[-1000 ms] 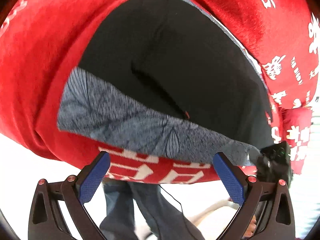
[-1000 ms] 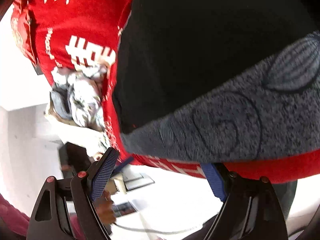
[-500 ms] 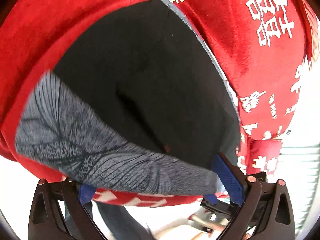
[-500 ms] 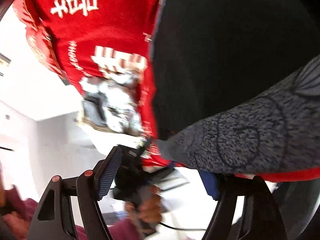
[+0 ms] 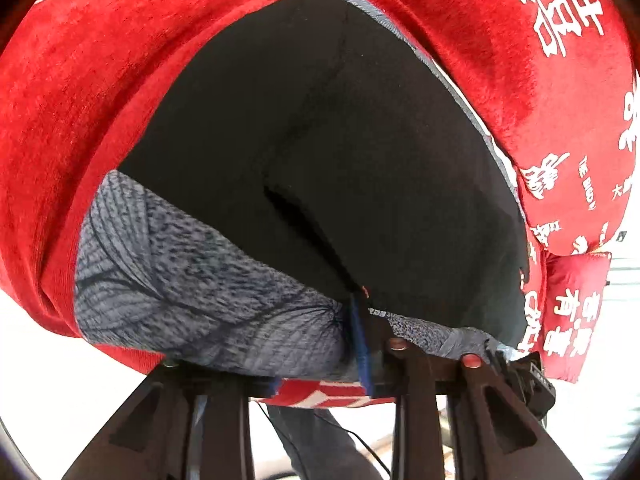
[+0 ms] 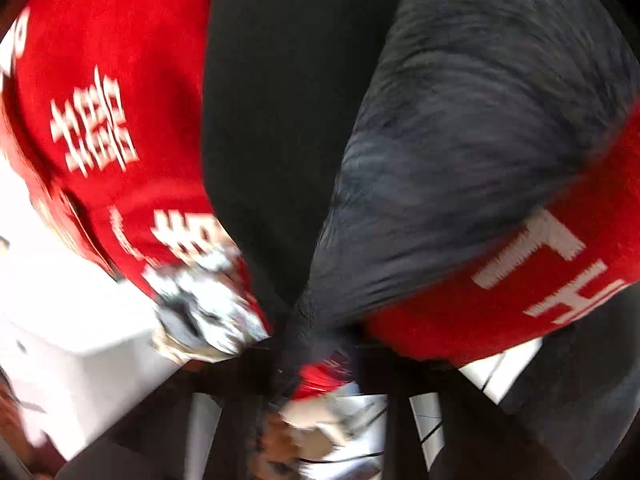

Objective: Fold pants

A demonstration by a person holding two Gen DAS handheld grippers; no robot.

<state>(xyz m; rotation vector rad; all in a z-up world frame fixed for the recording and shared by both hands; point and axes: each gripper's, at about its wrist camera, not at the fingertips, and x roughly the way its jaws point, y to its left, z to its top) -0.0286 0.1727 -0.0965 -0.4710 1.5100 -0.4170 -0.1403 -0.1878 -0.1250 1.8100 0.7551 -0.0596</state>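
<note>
The black pants (image 5: 320, 128) lie spread on a red blanket, their grey patterned waistband (image 5: 192, 292) nearest me. In the left wrist view my left gripper (image 5: 362, 344) is shut on the waistband's edge, and the cloth bunches into folds at its blue pads (image 5: 360, 336). In the blurred right wrist view the black pants (image 6: 272, 128) and grey waistband (image 6: 460, 152) gather to a point at my right gripper (image 6: 304, 344), which is shut on the waistband's end. Its pads are hidden by the pinched cloth.
The red blanket (image 5: 120, 60) with white printed characters covers the surface under the pants and hangs over the near edge. A matching red cushion (image 5: 572, 312) sits at the right. A person's legs in dark trousers (image 5: 316, 440) stand below. White floor shows beyond the blanket (image 6: 100, 100).
Both grippers went from open to shut on the grey waistband. The cloth now puckers at each grip. The right gripper swung sideways and rolled, blurring its view.
</note>
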